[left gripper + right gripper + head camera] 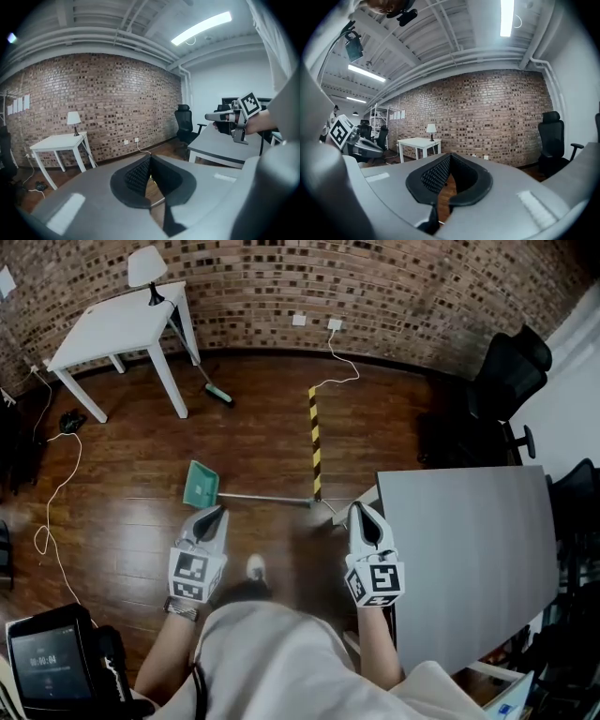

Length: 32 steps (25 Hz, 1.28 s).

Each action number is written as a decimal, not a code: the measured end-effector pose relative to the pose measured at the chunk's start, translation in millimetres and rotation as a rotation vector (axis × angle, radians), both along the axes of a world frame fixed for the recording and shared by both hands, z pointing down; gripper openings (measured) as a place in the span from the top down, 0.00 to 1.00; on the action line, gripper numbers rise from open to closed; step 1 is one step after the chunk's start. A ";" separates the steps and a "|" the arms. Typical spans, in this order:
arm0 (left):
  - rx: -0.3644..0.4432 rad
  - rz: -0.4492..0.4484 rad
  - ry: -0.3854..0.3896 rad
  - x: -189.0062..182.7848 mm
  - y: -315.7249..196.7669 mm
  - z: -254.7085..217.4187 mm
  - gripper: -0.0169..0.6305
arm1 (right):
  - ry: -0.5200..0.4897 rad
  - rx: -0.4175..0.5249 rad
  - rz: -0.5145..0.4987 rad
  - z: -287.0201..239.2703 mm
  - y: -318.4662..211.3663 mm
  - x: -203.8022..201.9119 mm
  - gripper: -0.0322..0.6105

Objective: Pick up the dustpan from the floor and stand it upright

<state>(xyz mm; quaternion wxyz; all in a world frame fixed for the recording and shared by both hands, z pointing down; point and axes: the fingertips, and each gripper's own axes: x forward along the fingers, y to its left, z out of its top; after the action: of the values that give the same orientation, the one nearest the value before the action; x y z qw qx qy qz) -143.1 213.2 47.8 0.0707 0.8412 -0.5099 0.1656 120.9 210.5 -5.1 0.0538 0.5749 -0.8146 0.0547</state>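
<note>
Brick wall and dark wooden floor [122, 521] fill the head view; a white table [117, 324] stands far left and a grey desk [469, 559] at near right. The teal dustpan [201, 487] lies flat on the boards, its long handle [267, 498] stretching right toward a yellow-and-black tape strip [315, 442]; the left gripper [212, 518] hovers just short of the pan and the right gripper [364, 521] near the handle's far end, neither touching it.

From the left gripper view, the jaws are pressed together with nothing between them; a thin pale line below them may be the handle, though it is too blurred to be sure.

From the right gripper view, the jaws likewise meet, empty; only floor shows through the slit.

I judge this to be the approach, with the pickup not begun; next, one gripper should spread its jaws, drop to the handle and close on it, then tip the dustpan up onto its base.
</note>
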 end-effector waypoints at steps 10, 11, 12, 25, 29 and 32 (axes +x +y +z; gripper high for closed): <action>-0.024 -0.042 0.082 -0.8 -94.8 -1.4 0.97 | -0.022 -0.034 0.022 5.6 -98.2 11.6 0.93; -0.034 -0.049 0.085 2.1 -99.6 2.2 0.97 | -0.018 -0.037 0.015 6.6 -105.0 14.3 0.93; -0.046 -0.056 0.091 4.8 -103.6 5.9 0.97 | -0.013 -0.042 0.009 7.2 -111.0 17.0 0.93; -0.256 -0.176 0.213 -0.4 -172.5 121.7 0.91 | 0.194 -0.207 -0.058 127.9 -176.9 37.7 0.90; -0.267 -0.172 0.256 4.3 -213.5 193.5 0.87 | 0.222 -0.281 -0.060 220.0 -189.4 49.1 0.82; -0.390 -0.201 0.383 4.9 -229.4 285.1 0.74 | 0.276 -0.324 -0.101 302.0 -195.8 41.5 0.74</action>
<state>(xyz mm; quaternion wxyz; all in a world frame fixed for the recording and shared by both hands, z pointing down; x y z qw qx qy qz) -138.1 -16.2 332.8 0.3421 0.7730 -0.5265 0.0907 162.3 14.7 296.9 0.2591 0.5193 -0.8079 0.1027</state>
